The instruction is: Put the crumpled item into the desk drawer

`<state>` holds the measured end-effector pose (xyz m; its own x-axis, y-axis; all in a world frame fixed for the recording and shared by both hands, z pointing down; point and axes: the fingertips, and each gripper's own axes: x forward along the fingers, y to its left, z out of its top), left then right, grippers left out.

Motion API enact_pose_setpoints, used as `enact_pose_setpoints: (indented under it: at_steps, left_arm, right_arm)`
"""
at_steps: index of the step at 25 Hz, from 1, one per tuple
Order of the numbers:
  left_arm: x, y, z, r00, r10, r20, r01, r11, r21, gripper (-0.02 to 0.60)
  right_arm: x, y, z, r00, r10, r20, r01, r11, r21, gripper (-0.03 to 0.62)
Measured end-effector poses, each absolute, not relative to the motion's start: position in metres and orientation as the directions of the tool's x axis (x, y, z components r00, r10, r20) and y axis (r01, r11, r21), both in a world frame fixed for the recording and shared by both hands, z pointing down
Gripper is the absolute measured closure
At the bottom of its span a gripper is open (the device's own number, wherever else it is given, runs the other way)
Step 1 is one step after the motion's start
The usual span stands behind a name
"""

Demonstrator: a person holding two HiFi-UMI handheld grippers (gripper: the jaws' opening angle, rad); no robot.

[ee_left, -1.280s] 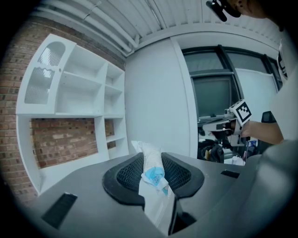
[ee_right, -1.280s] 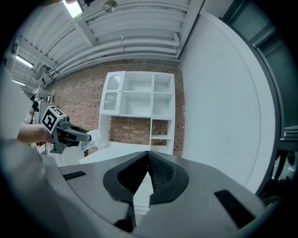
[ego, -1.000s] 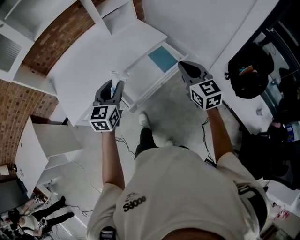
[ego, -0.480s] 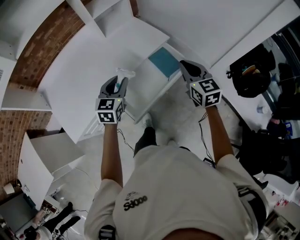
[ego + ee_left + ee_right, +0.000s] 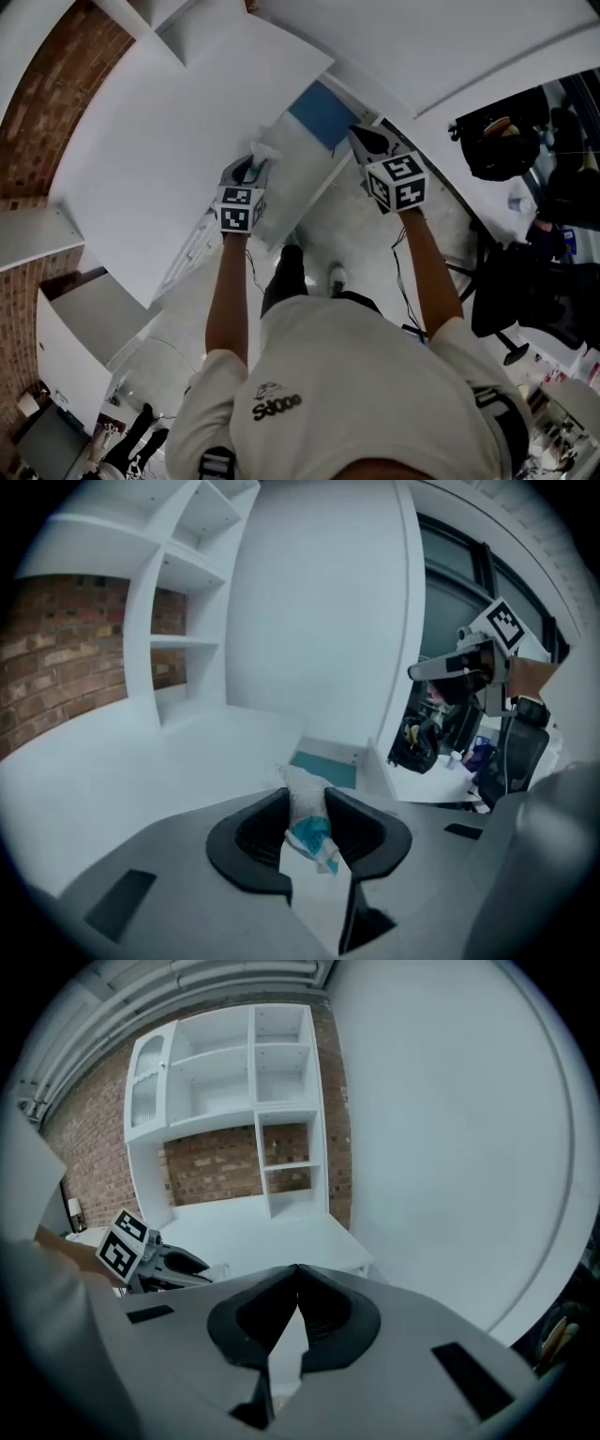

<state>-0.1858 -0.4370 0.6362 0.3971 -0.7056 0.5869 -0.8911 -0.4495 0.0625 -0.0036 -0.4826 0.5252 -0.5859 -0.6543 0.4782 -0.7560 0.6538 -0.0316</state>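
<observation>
The crumpled item (image 5: 307, 817) is a white wad with a teal patch. My left gripper (image 5: 307, 803) is shut on it, and its top sticks out past the fingertips. In the head view the left gripper (image 5: 255, 161) holds the crumpled item (image 5: 263, 150) over the white desk top (image 5: 159, 159), close to the open drawer's near edge. The drawer (image 5: 323, 112) stands pulled out and shows a teal bottom (image 5: 323, 766). My right gripper (image 5: 296, 1269) is shut with nothing in it. It hovers in the air right of the drawer (image 5: 361, 141).
White shelves (image 5: 253, 1082) stand against a brick wall (image 5: 37, 141) behind the desk. A black bag (image 5: 497, 141) and dark chair parts sit at the right. Cables (image 5: 403, 272) and the person's feet lie on the floor below the desk edge.
Both grippers have moved forward toward the drawer. The left one carried the crumpled item from over the desk to the drawer's near edge. Neither gripper's jaws changed.
</observation>
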Motion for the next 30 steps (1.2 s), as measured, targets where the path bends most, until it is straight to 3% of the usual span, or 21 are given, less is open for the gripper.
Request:
enact_pose_setpoints:
  at_steps: [8,17,26,30]
  left_arm:
    - [-0.16,-0.453,0.736,0.433,-0.589,0.682,-0.857,-0.504,0.109,0.454]
    - [-0.189,-0.488,0.81,0.295,-0.657,0.694,-0.955,-0.221,0.197,0.454]
    - [-0.209,-0.516,0.833,0.207,-0.71,0.673,-0.977,-0.118,0.176,0.448]
    - [-0.214,-0.514,0.839,0.167,-0.699,0.695,-0.985,-0.092,0.144,0.36]
  right_arm:
    - [-0.014,-0.496,0.576,-0.549,-0.614,0.567,-0.755,0.656,-0.019,0.591]
    - [-0.017,-0.5,0.606,-0.562,-0.583,0.587,-0.755,0.651,-0.077,0.591]
    - [-0.013,-0.508,0.623,-0.526,-0.571,0.63,-0.769,0.636,-0.065,0.591]
    - [-0.008,-0.511,0.625,-0.508,-0.576,0.641,-0.784,0.618,-0.066,0.591]
